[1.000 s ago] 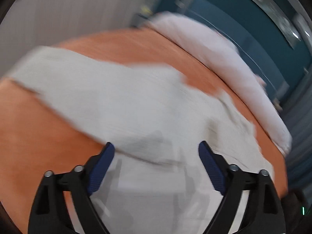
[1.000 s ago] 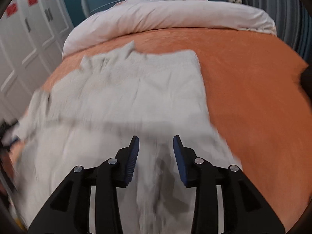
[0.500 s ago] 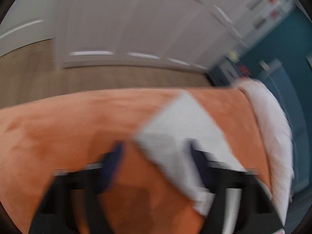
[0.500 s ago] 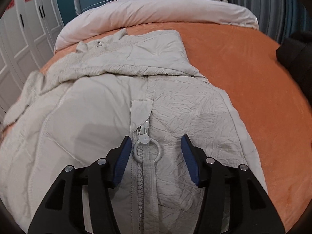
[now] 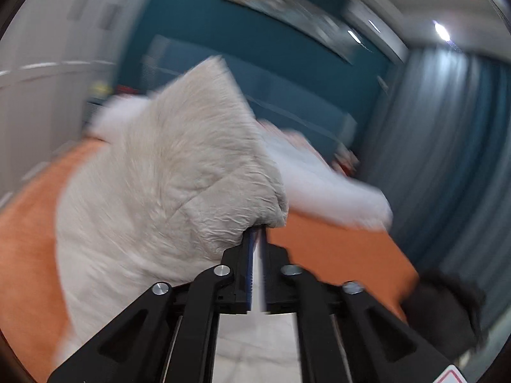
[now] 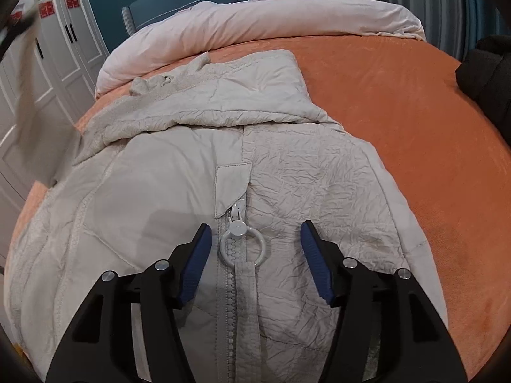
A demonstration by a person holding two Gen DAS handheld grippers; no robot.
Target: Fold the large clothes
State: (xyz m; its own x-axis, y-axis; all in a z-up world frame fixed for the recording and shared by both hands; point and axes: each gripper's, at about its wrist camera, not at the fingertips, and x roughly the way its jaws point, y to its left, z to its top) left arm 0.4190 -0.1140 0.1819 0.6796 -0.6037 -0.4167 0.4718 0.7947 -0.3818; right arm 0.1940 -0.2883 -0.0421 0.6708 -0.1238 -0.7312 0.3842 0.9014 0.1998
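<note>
On the orange bed point(image 6: 399, 111) the pale padded jacket point(image 6: 166, 191) lies front up, zip closed, its hood spread toward the pink duvet point(image 6: 255, 22) at the head. A dark garment point(image 6: 488, 70) sits at the bed's right edge, well apart from the jacket.

Left claw point(image 5: 257, 239) has its jaws nearly together, pinched on a bunched fold of the jacket point(image 5: 179, 172), most likely a sleeve end, which it holds raised above the bed; its jaws have just eased a little wider, yet the cloth is visibly clamped between them. In the right wrist view that raised piece shows only as a blurred streak at the far left.

Right claw point(image 6: 255, 261) hangs over the chest, its jaws about half apart and just widening, straddling the zip's ring pull point(image 6: 242, 245) without pressing on anything.

By my judgement the jacket is soft, puffy and light for its size, so it will sag and drape from any single hold. Its crinkled shell looks smooth and could slide out of a shallow pinch; the filling compresses, so a deep bite on a doubled edge, cuff, hem or seam should hold best. The ring pull is hard and small, a poor place to grip for folding. The quilted seams should crease readily.
</note>
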